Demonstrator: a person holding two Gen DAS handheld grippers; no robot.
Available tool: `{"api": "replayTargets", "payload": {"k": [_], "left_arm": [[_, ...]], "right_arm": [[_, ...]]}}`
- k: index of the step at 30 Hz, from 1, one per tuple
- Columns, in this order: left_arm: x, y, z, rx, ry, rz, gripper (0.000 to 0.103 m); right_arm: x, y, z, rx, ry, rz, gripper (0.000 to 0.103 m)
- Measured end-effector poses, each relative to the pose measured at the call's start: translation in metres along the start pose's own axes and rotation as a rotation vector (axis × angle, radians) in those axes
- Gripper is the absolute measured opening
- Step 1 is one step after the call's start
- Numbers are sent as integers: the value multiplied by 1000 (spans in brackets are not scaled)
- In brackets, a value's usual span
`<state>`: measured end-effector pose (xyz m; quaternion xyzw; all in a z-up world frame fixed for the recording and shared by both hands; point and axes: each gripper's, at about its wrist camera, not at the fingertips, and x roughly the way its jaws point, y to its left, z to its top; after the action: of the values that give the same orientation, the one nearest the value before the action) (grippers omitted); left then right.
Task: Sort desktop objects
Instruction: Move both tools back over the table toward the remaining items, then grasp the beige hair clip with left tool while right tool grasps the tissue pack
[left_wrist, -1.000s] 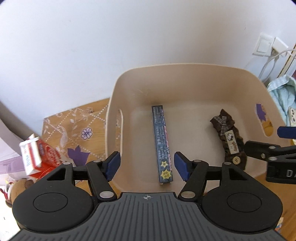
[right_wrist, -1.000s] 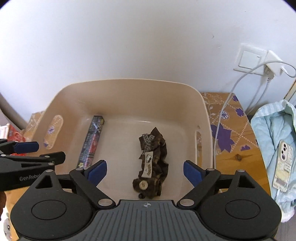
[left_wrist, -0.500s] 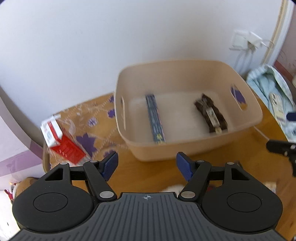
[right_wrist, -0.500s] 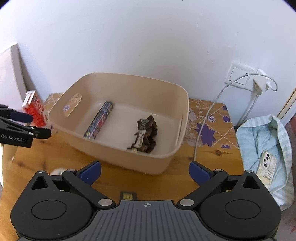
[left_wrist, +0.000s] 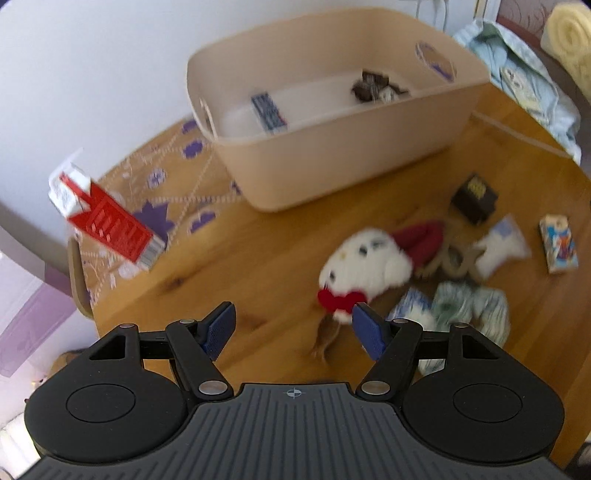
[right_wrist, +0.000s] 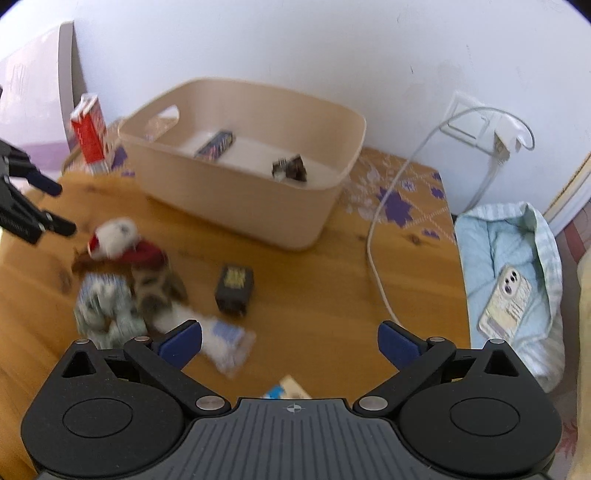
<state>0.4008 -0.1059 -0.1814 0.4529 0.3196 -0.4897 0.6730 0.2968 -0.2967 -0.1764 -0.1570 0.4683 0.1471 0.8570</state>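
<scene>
Both grippers over wooden counter, jaws wide apart and empty: left gripper, right gripper, each just opened further. Beige bin at wall, holding long dark box and brown scrunchie. Plush toy, small black box and packets loose on counter, nearer than bin.

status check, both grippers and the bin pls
Left gripper open, empty. Right gripper open, empty. Beige bin holds two items; plush toy and clutter on table. Nothing blocking.
</scene>
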Motion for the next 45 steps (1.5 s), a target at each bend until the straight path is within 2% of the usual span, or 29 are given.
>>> {"api": "replayTargets", "payload": {"k": [5, 12, 16, 25, 28, 31, 33, 35, 37, 40, 42, 44, 45], "left_arm": [[15, 0, -17, 75, 21, -7, 71], [35, -6, -24, 144, 33, -15, 71], [47, -5, -23, 149, 45, -14, 71], [63, -7, -21, 157, 49, -43, 72], [65, -4, -18, 128, 47, -58, 72], [66, -3, -16, 105, 47, -79, 70], [65, -3, -16, 91, 43, -108, 61], [64, -1, -17, 59, 47, -140, 54], [64, 0, -18, 43, 46, -143, 51], [62, -1, -19, 47, 46, -145, 42], [61, -1, -20, 50, 45, -148, 28], [61, 0, -20, 51, 46, -151, 19], [60, 0, -21, 49, 46, -153, 18]], "right_arm": [[11, 2, -28, -11, 45, -33, 103], [30, 2, -49, 199, 90, -47, 103], [43, 3, -54, 317, 122, -70, 97], [68, -5, -66, 486, 198, -129, 89], [73, -5, -67, 497, 218, -141, 85], [76, -3, -68, 499, 228, -150, 76], [77, -4, -68, 514, 227, -142, 71], [76, -3, -69, 517, 218, -142, 70], [77, -4, -67, 511, 206, -132, 66], [76, -2, -65, 493, 192, -123, 54], [76, 1, -63, 483, 189, -117, 43], [76, 3, -62, 478, 187, -120, 42], [76, 4, -63, 480, 185, -113, 42]]}}
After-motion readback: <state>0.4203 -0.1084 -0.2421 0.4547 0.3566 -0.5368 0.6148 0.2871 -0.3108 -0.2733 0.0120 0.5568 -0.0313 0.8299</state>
